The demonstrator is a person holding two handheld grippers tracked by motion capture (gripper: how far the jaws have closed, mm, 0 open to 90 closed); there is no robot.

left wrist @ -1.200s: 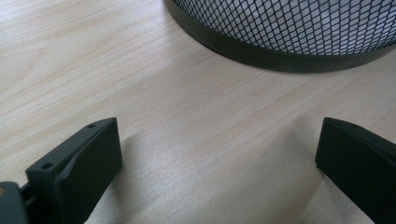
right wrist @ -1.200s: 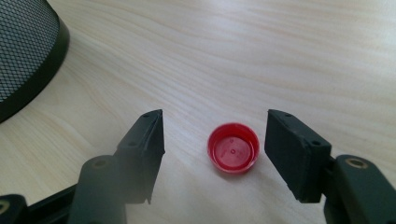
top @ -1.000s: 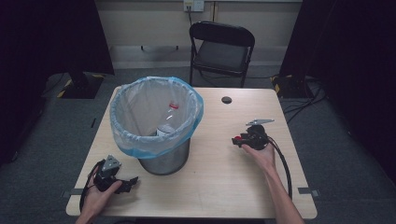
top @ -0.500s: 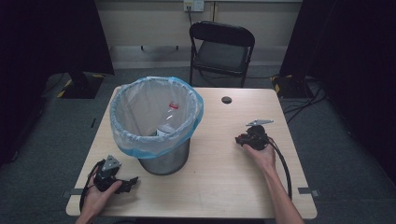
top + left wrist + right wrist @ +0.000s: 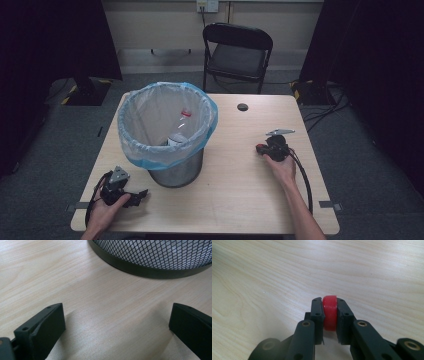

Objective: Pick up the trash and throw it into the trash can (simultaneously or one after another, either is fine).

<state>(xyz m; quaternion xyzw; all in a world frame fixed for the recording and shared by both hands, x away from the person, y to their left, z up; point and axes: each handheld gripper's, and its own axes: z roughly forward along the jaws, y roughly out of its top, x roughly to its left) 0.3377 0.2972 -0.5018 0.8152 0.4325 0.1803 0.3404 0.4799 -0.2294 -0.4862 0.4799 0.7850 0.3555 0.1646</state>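
Red cap now pinched on edge in my right claw, whose jaws have just closed on it, low over the counter. Bin lies to its left, mouth up; left claw gapes empty by the bin's base
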